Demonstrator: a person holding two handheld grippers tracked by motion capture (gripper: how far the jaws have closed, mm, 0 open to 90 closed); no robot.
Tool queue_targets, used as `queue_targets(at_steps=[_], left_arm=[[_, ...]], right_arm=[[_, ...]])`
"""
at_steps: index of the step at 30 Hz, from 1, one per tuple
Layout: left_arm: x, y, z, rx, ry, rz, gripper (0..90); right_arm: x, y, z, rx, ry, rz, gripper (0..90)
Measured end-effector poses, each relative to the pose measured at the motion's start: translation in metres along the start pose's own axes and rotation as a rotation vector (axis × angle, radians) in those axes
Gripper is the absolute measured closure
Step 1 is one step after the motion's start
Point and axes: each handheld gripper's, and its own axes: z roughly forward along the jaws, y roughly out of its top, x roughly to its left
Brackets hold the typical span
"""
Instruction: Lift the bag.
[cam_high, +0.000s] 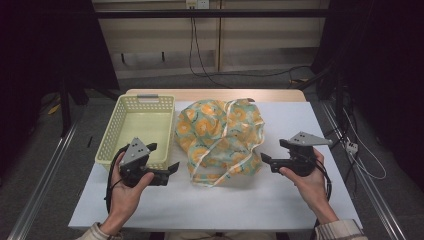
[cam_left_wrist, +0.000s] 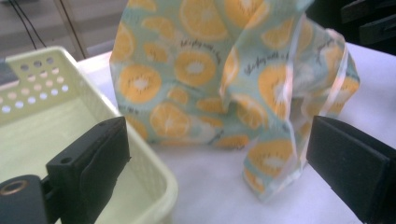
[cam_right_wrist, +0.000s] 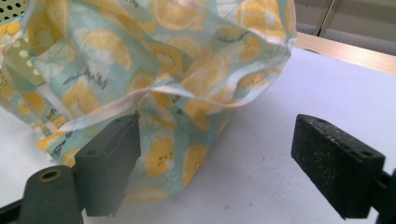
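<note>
A crumpled cloth with orange slices printed on it (cam_high: 220, 137) lies in the middle of the white desk (cam_high: 280, 200). A pale yellow plastic basket (cam_high: 137, 127) sits just beside it, at the cloth's 9 o'clock. The left hand-held gripper (cam_high: 167, 157) waits near the cloth at its 8 o'clock, over the basket's near corner, jaws wide apart and holding nothing. The right hand-held gripper (cam_high: 272, 152) waits at the cloth's 4 o'clock, jaws also wide apart and empty, close to the cloth's edge.
</note>
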Motion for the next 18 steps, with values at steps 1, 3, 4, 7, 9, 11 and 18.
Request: queue_targets(at_steps=[1, 3, 4, 7, 9, 11, 18], left_arm=[[0.0, -0.003, -0.002, 0.006, 0.0, -0.003, 5.6], [0.0, -0.008, -0.004, 0.007, 0.008, -0.006, 5.7], [0.0, -0.01, -0.006, 0.008, 0.012, -0.006, 5.8], [-0.001, -0.017, -0.011, 0.009, 0.022, -0.014, 5.8], [-0.003, -0.02, -0.013, 0.022, 0.033, -0.019, 5.8], [-0.003, -0.023, -0.015, 0.037, 0.018, -0.017, 5.9], [-0.003, -0.037, -0.02, 0.028, 0.038, -0.037, 6.4]], right_arm=[[0.001, -0.003, -0.001, 0.003, -0.001, 0.0, 16.4], [0.003, -0.007, -0.002, 0.01, 0.001, 0.013, 16.9], [0.004, -0.009, -0.002, 0.015, 0.001, 0.018, 16.7], [0.005, -0.014, -0.004, 0.019, -0.003, 0.016, 16.6], [0.006, -0.017, -0.007, 0.011, -0.014, 0.021, 16.8], [0.007, -0.02, -0.01, 0.007, -0.02, 0.024, 16.9], [0.009, -0.032, -0.017, -0.004, -0.031, 0.043, 17.3]])
